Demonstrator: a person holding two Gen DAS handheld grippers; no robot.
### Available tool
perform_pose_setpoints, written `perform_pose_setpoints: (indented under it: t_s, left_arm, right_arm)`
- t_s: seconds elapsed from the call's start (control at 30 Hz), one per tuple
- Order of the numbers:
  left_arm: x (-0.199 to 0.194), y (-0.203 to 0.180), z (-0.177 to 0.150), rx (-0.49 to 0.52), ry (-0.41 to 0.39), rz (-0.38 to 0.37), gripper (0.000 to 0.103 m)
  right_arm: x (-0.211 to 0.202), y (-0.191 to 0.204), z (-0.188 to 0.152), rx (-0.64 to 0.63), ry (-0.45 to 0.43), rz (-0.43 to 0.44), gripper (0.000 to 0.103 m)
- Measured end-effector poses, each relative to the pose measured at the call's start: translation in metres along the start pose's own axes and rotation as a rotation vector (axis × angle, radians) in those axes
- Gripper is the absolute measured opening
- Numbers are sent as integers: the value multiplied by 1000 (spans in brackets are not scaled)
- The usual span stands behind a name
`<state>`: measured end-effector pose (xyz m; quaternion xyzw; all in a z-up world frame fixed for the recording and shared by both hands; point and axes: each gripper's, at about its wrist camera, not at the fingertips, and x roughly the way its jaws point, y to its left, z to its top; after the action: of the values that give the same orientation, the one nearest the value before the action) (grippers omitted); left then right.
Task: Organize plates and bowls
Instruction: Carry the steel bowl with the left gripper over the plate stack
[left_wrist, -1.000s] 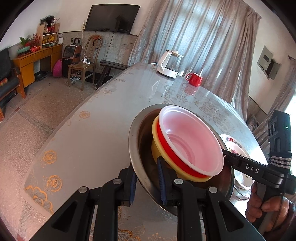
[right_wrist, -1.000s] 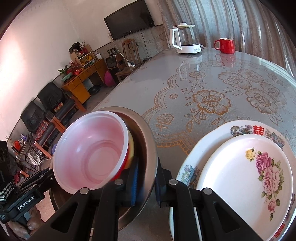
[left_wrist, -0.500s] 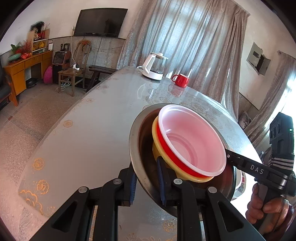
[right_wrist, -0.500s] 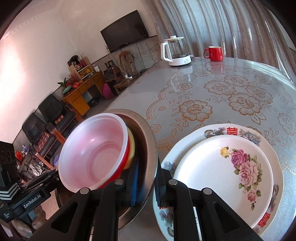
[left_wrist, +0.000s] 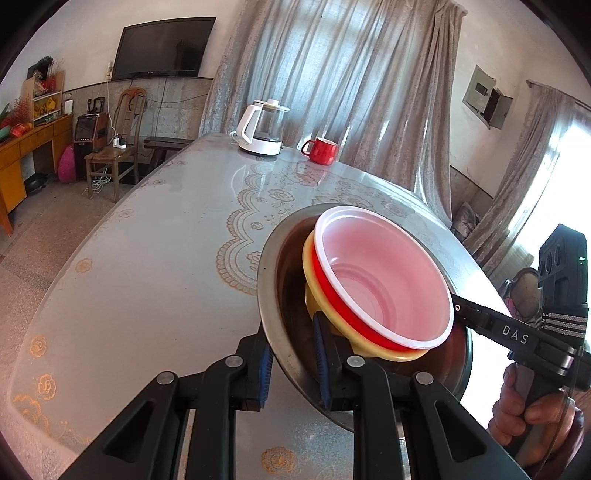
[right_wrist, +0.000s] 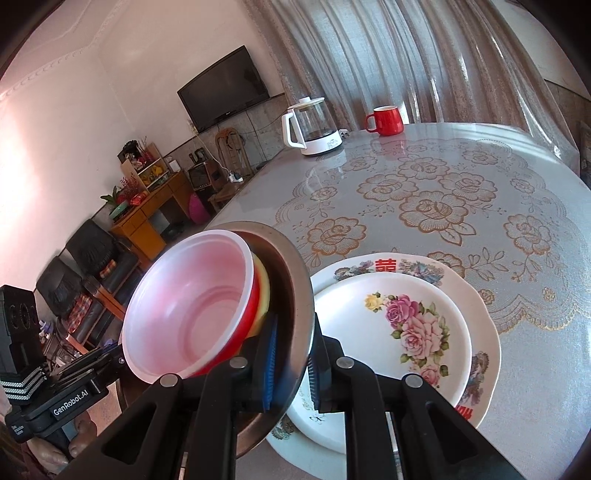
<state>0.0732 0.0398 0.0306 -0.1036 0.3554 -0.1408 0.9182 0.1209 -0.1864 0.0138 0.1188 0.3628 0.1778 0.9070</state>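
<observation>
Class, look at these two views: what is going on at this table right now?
A person holds a gripper in each hand, and both are clamped on the rim of one metal bowl, the left gripper on the near side and the right gripper on the opposite side. Nested inside it are a yellow bowl, a red bowl and a pink bowl. The stack sits tilted beside two stacked flowered plates on the table.
</observation>
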Motion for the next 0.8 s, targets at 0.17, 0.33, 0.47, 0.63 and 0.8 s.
perform_pose_setpoints:
  t_s: [0.17,0.33,0.47,0.63,0.8]
  left_arm:
    - [9,-16,3,27,16,-29,20]
    - [18,-31,7,43,32,-64,20]
    - [27,-37,13,29,57,-103,20]
    - [36,-49,16,43,73,-119,20]
    - [52,-54,14,36,113,-132,20]
  right_arm:
    - [-14,-15,-2,27,-20,-24,13]
    - [-27,-28,-4,57,-40,-50,13]
    - [-37,-37,-2,79,-63,-67,13]
    - [-46,-49,2,108,-85,-87,13]
    - [-47,-61,2,136,-81,-106,13]
